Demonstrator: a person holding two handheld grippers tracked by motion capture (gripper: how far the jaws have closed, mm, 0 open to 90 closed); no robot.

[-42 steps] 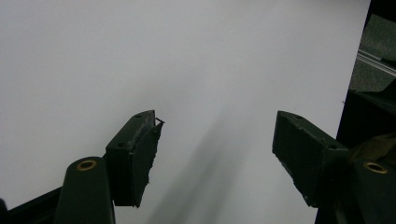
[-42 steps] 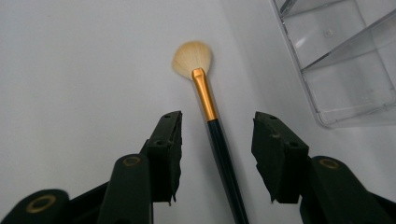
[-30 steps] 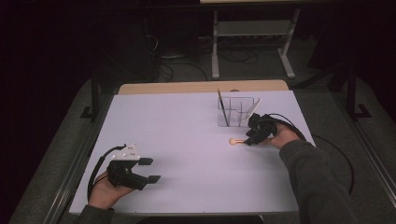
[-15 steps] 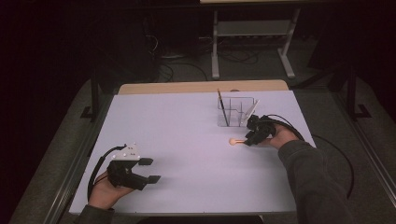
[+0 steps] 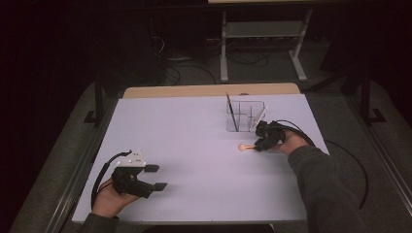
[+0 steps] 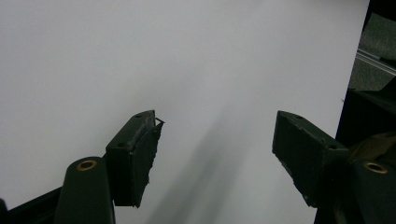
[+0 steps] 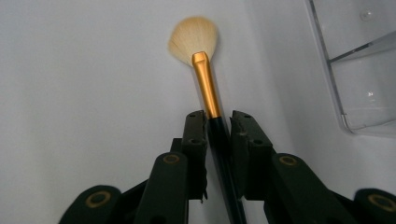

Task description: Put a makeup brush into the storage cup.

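Observation:
A fan makeup brush (image 7: 205, 79) with pale bristles, a gold ferrule and a black handle lies flat on the white table (image 5: 194, 141). In the high view its bristles (image 5: 243, 146) point left. My right gripper (image 7: 218, 116) has just been closing around the black handle. The left pad (image 7: 196, 135) is against the handle, while a thin gap remains at the right pad. In the high view this gripper (image 5: 256, 145) sits low on the table at the right. My left gripper (image 5: 156, 177) rests near the front left, open (image 6: 215, 140), with only bare table between its pads.
A clear plastic organizer (image 5: 245, 116) stands just behind the right hand, holding a dark thin stick (image 5: 232, 114) and a white slender item (image 5: 258, 118). Its corner (image 7: 355, 70) appears at the right of the right gripper view. A metal stand's legs (image 5: 262, 43) are on the floor beyond the table.
The right gripper's jaws look closer together around the brush handle than before. Both hands and the brush stay where they were.

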